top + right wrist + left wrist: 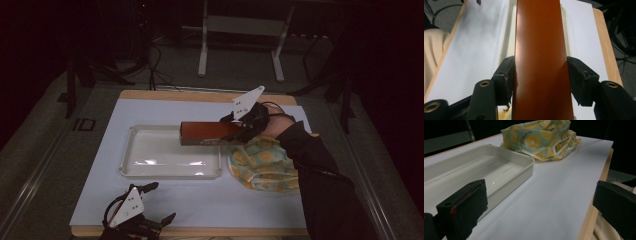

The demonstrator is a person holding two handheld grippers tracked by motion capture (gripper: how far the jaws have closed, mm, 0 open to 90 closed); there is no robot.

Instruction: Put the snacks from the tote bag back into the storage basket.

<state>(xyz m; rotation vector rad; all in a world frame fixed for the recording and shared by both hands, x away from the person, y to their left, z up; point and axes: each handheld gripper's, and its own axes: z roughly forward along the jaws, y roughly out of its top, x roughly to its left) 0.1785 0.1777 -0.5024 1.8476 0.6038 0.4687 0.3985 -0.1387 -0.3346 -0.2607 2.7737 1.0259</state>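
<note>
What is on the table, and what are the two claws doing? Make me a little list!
box: long, brown, held over the tray's far right corner
tray: white, empty
cloth: yellow-patterned, crumpled, right of tray
right claw: shut on the box
left claw: open, holding nothing, near front edge
table: white sheet on top
</note>
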